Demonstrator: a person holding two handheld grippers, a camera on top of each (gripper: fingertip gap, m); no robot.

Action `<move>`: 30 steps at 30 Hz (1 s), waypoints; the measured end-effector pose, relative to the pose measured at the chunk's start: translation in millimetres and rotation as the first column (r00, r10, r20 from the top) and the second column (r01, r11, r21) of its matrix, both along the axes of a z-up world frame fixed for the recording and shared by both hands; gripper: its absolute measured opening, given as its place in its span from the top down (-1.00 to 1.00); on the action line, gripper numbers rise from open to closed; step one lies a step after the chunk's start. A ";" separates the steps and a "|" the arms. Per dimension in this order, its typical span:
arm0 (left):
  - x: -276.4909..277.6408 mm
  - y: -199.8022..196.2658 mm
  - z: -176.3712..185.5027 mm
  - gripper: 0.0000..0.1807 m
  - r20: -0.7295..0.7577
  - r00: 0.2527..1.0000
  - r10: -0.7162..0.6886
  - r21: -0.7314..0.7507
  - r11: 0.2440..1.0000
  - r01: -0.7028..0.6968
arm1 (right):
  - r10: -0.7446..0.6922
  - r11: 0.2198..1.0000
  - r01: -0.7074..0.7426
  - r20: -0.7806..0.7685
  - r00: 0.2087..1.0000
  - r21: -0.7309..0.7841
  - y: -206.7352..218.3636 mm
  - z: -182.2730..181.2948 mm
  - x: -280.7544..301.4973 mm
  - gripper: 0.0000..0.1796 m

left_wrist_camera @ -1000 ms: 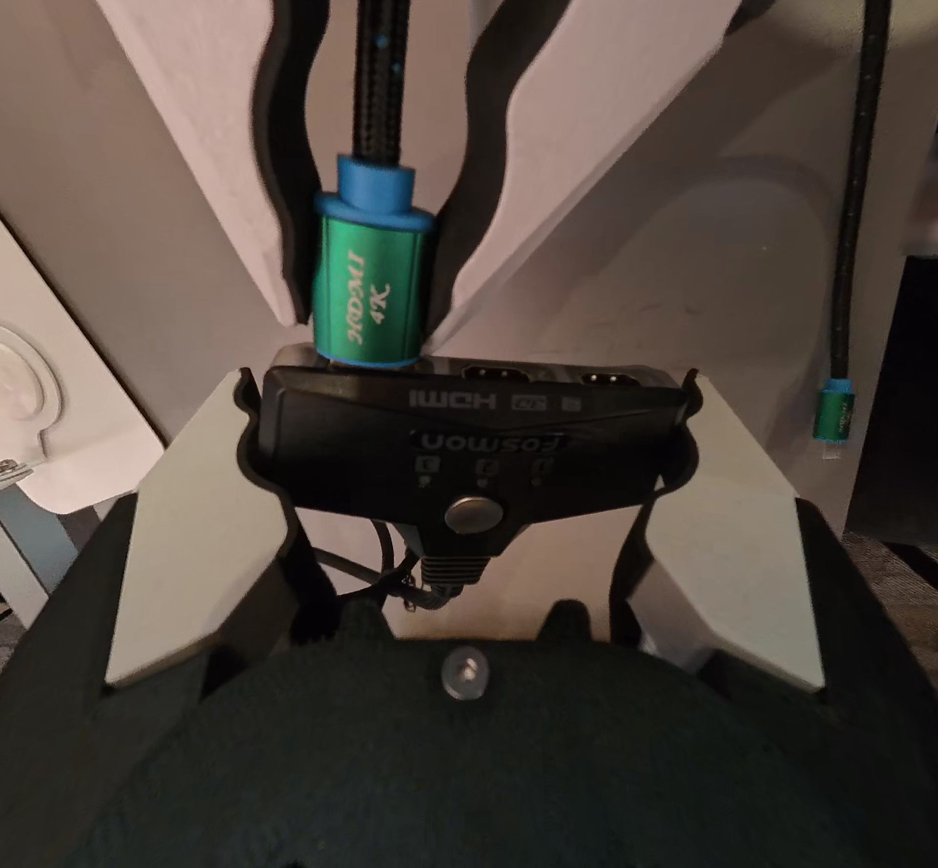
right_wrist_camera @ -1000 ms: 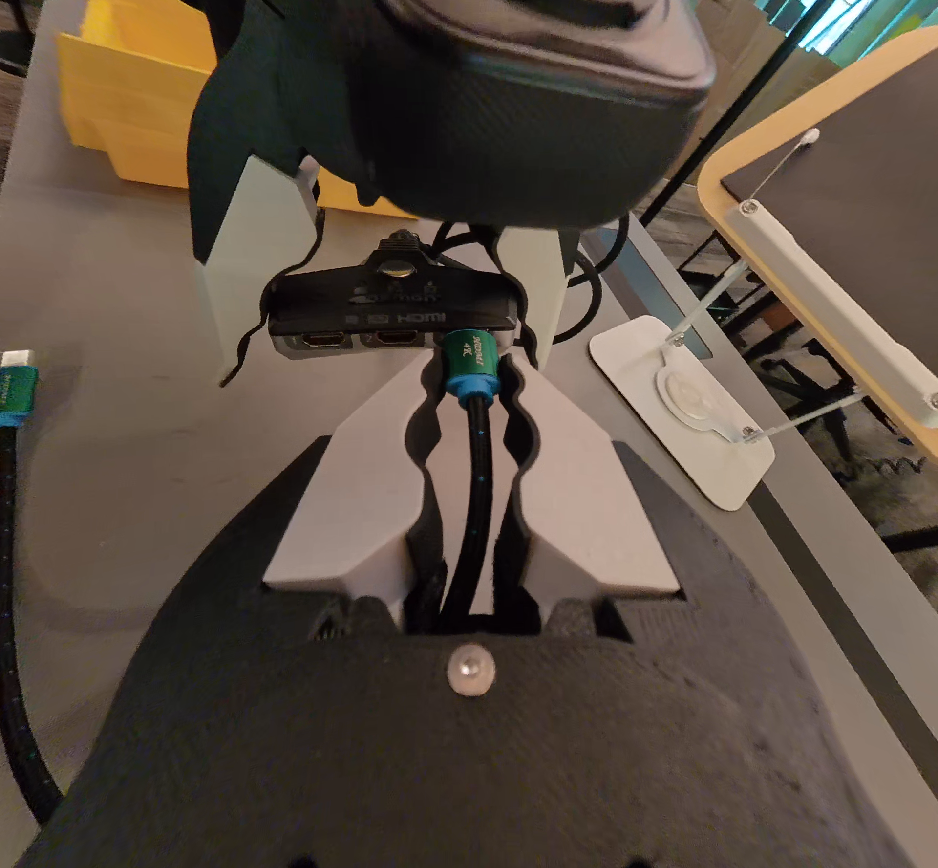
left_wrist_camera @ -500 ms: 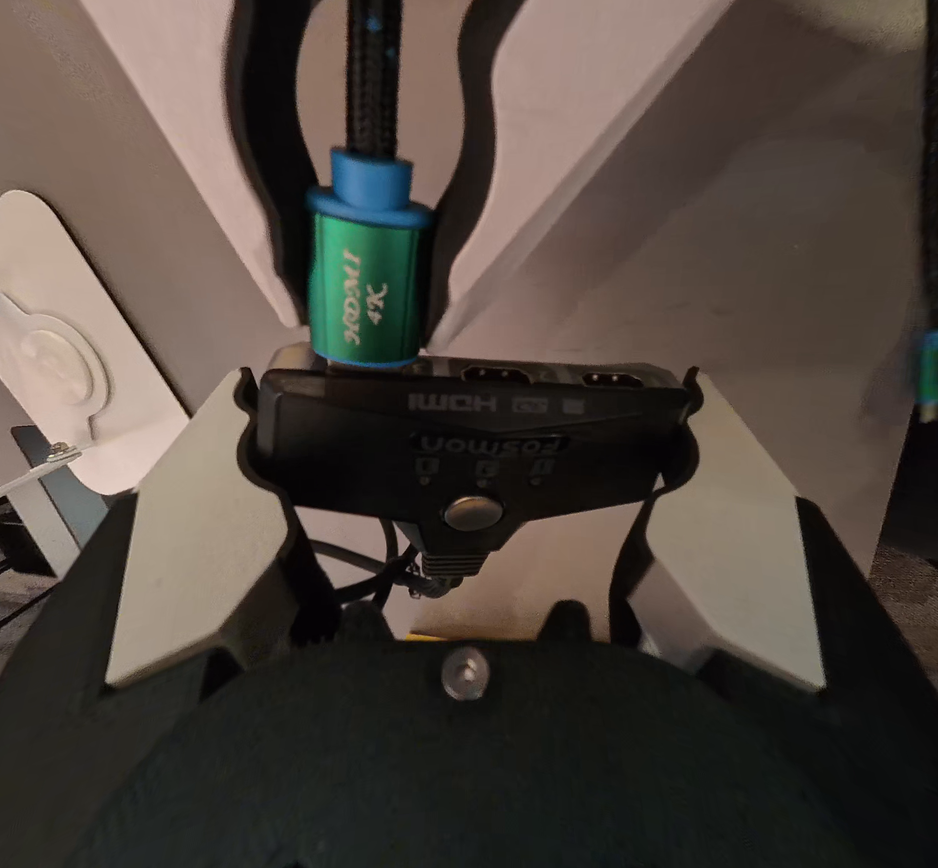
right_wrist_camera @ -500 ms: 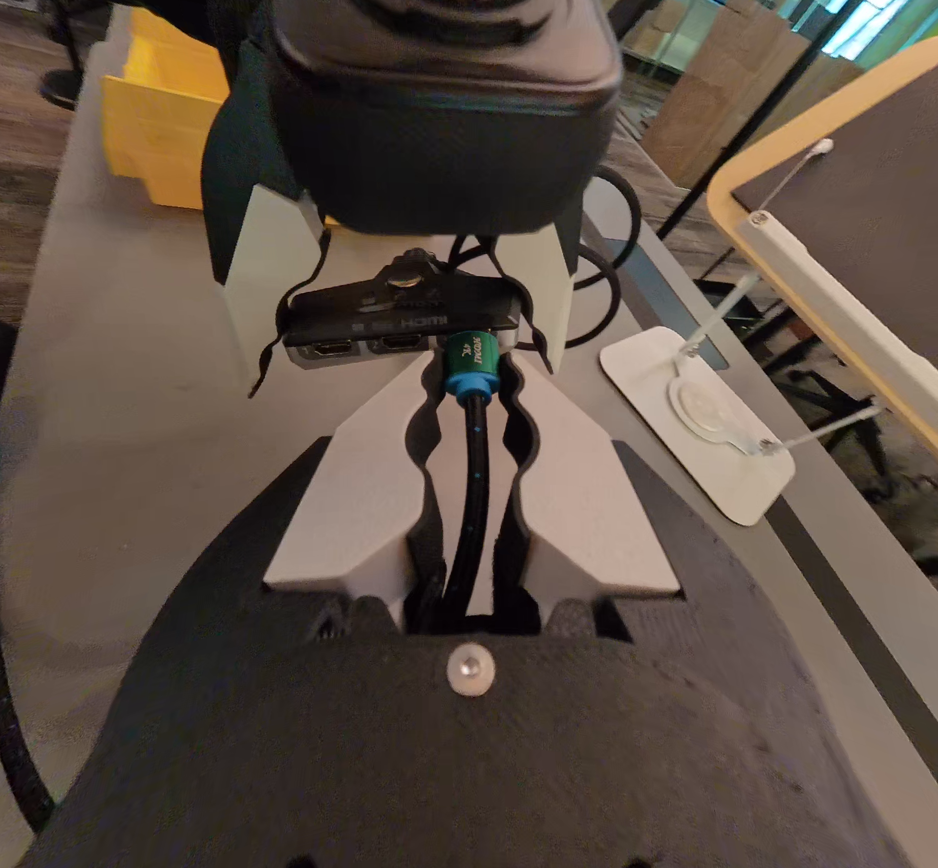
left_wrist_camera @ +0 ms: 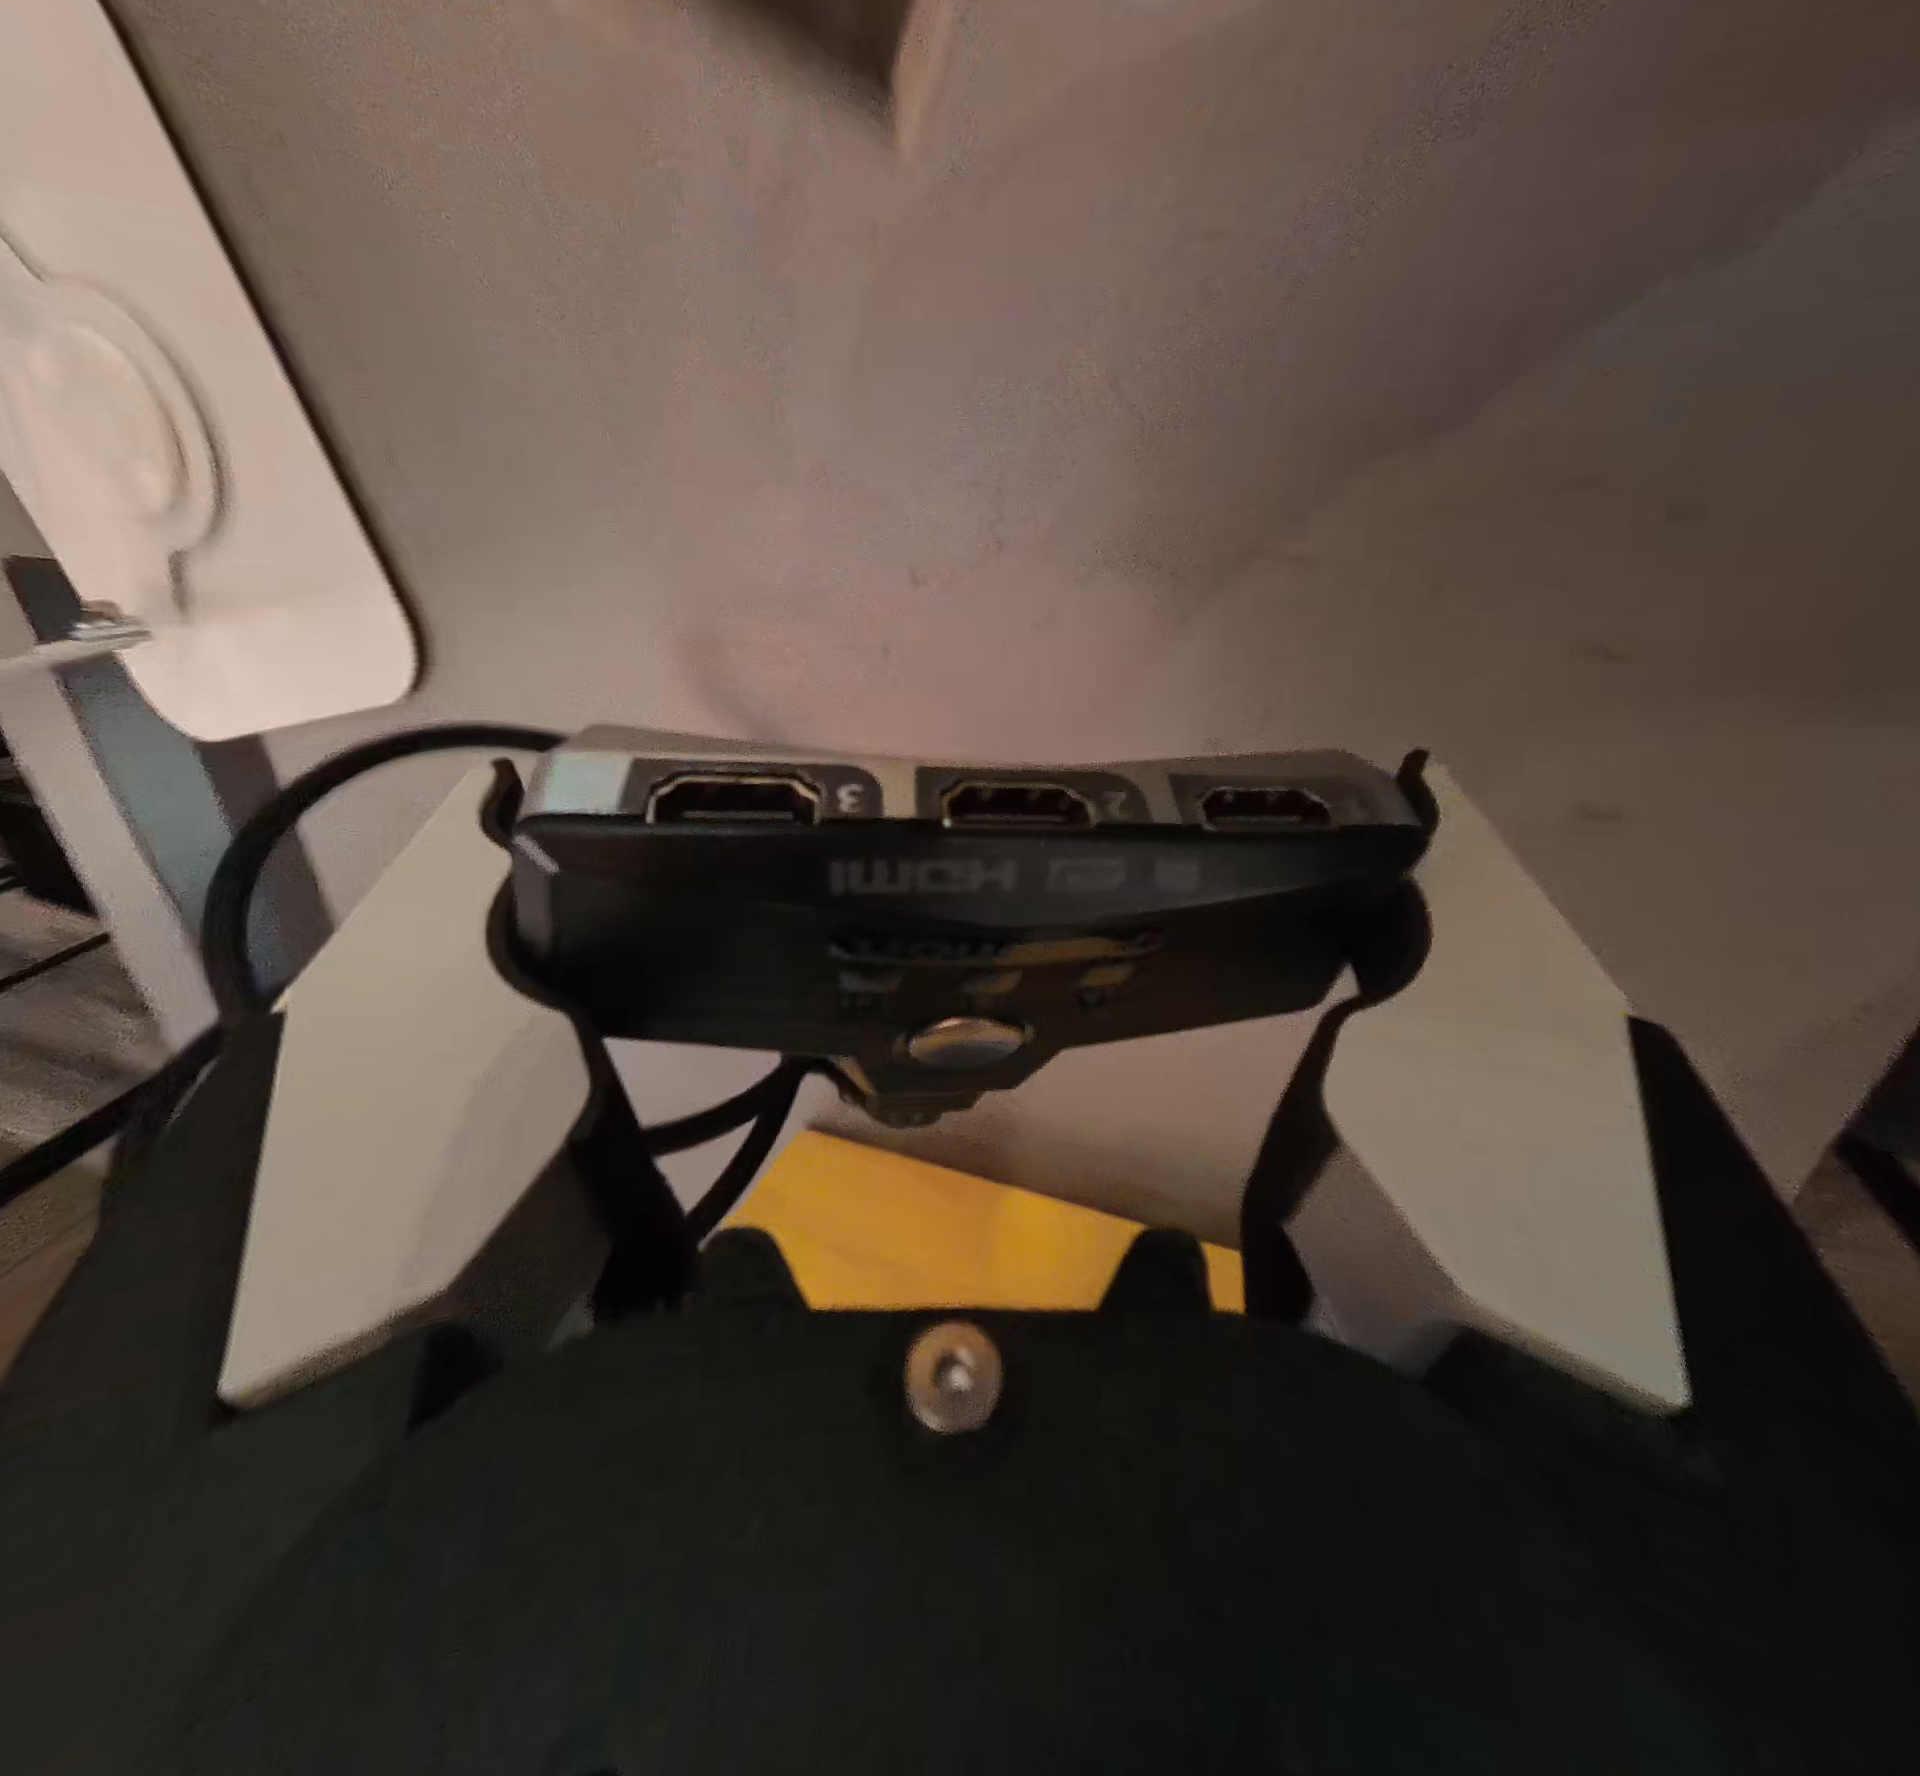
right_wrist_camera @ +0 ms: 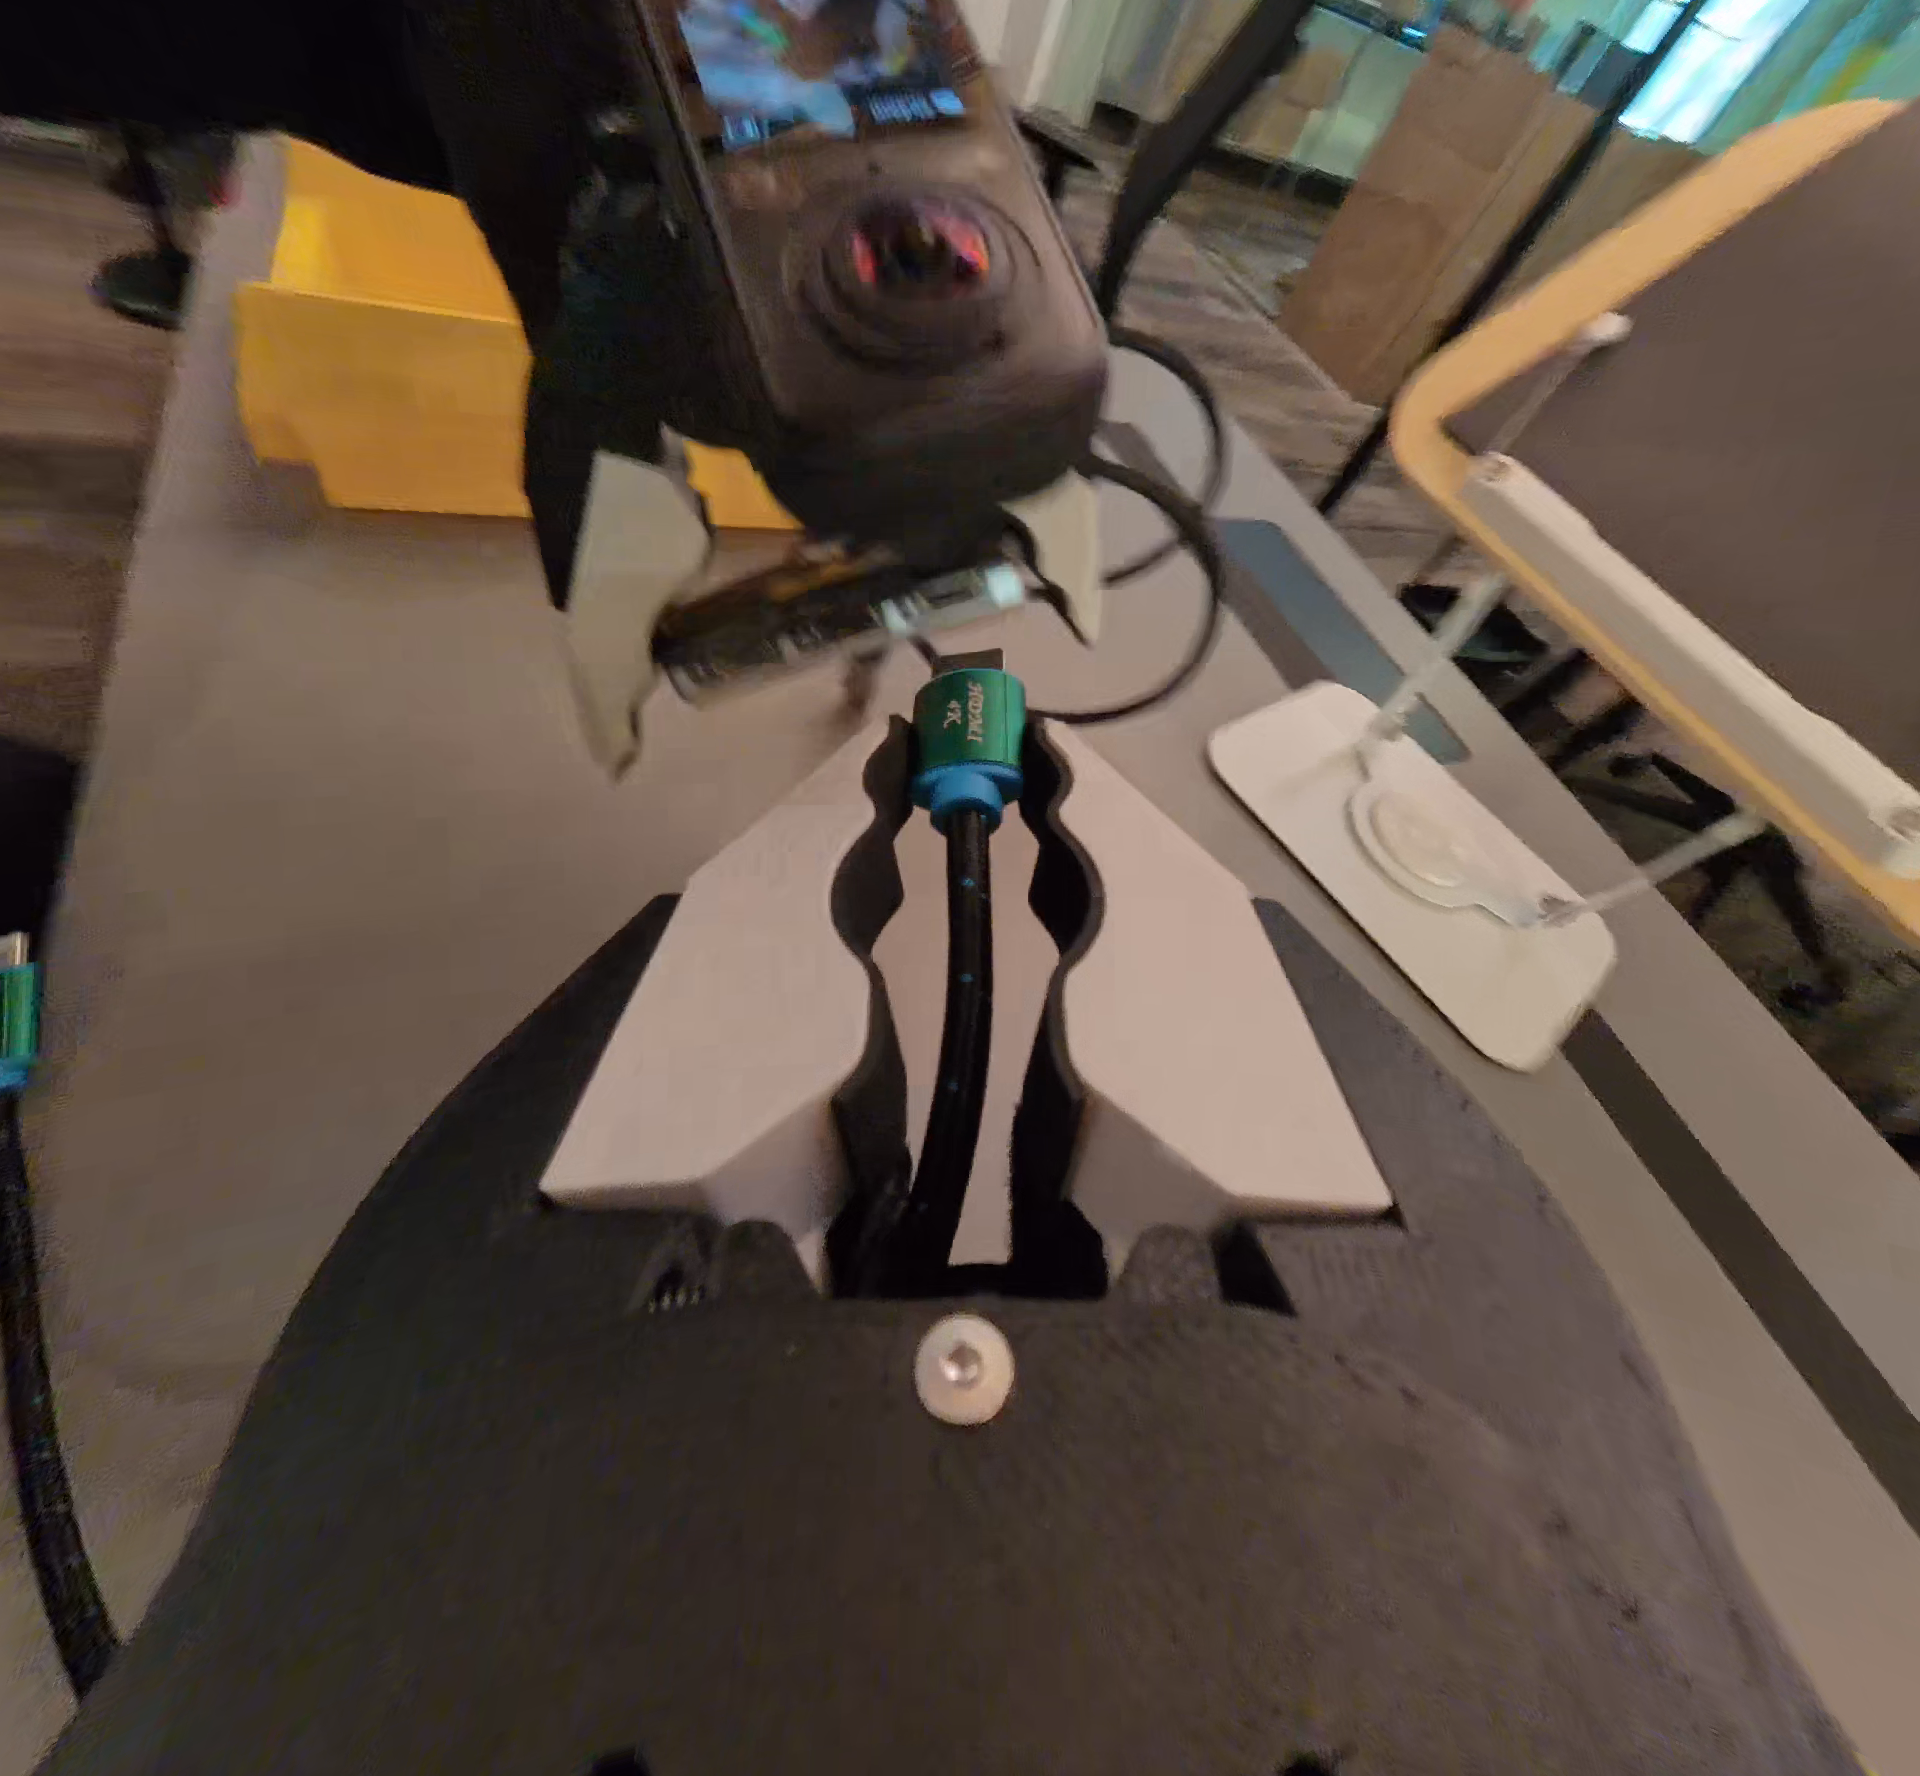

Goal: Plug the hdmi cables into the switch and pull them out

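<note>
My left gripper [left_wrist_camera: 961,853] is shut on the black HDMI switch [left_wrist_camera: 966,905] and holds it above the grey table; all three ports facing away are empty. In the right wrist view the switch [right_wrist_camera: 821,609] sits between the left gripper's white fingers, blurred. My right gripper [right_wrist_camera: 966,739] is shut on the green-and-blue HDMI plug [right_wrist_camera: 966,724], whose metal tip is free a short way in front of the switch. Its black braided cable [right_wrist_camera: 961,978] runs back between my fingers. A second green plug [right_wrist_camera: 16,1020] lies at the left edge on the table.
A yellow bin [right_wrist_camera: 384,396] stands at the far left of the table [right_wrist_camera: 312,843]. A white flat stand base [right_wrist_camera: 1423,864] [left_wrist_camera: 208,438] with a clear bracket lies at the right. The switch's own black cord [right_wrist_camera: 1174,563] loops behind. A wood-edged panel [right_wrist_camera: 1662,355] rises at the right. One gripper's finger ends stand about 11 cm off the other's.
The green plug has come out of the switch's port. The two grippers have pulled apart, and the left gripper with the switch has tilted; all three ports now show empty.
</note>
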State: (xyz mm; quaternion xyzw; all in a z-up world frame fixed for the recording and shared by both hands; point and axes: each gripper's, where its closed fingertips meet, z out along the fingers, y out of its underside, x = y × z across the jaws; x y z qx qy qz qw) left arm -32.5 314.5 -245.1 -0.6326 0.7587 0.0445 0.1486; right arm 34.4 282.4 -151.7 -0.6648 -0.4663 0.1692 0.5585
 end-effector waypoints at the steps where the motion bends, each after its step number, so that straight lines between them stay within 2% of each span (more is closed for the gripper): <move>1: 2.9 -6.2 4.1 -0.69 0.040 0.999 -0.011 -0.025 1.000 0.012 | -0.033 0.999 0.033 0.040 0.999 -0.006 3.9 -6.3 6.4 0.80; 2: 8.1 -11.5 9.3 -0.69 0.058 0.998 -0.028 -0.018 0.999 0.029 | -0.044 0.999 0.046 0.060 0.997 -0.020 6.3 -12.7 9.4 0.79; 4: 10.2 -9.6 11.1 -0.69 0.040 0.999 -0.031 0.013 0.999 0.030 | -0.056 0.997 0.056 0.000 0.998 -0.059 7.7 -7.2 11.6 0.79; 7: -5.2 7.1 3.2 -0.69 -0.002 1.000 0.022 0.057 0.998 -0.022 | -0.122 0.992 0.122 0.003 0.993 -0.013 9.4 17.9 26.1 0.79; 10: -7.3 4.8 10.5 -0.68 0.081 0.994 0.067 0.020 0.997 -0.069 | -0.171 0.985 0.171 0.002 0.985 0.024 4.6 48.8 53.2 0.79; 14: -27.2 10.6 23.0 -0.69 0.193 0.968 0.162 0.004 0.986 -0.166 | -0.286 0.951 0.294 -0.086 0.954 0.095 -4.1 103.1 120.8 0.80; 18: -54.8 5.4 12.7 -0.69 0.180 0.960 0.215 -0.008 0.976 -0.217 | -0.426 0.882 0.448 -0.158 0.891 0.150 -20.4 146.1 201.7 0.79; 22: -60.2 -4.0 6.5 -0.68 0.160 0.964 0.211 0.003 0.977 -0.215 | -0.554 0.778 0.589 -0.205 0.807 0.217 -41.8 168.0 272.3 0.79; 25: -59.7 -8.3 6.1 -0.69 0.167 0.962 0.215 -0.004 0.976 -0.217 | -0.664 0.631 0.723 -0.285 0.691 0.281 -65.6 176.6 330.3 0.79; 28: -62.0 -12.2 6.1 -0.69 0.160 0.963 0.216 -0.007 0.976 -0.218 | -0.749 0.507 0.811 -0.315 0.582 0.292 -82.1 162.1 376.9 0.79; 30: -62.9 -14.2 4.9 -0.69 0.154 0.964 0.218 -0.009 0.976 -0.219 | -0.786 0.454 0.837 -0.306 0.538 0.305 -85.4 143.5 393.1 0.79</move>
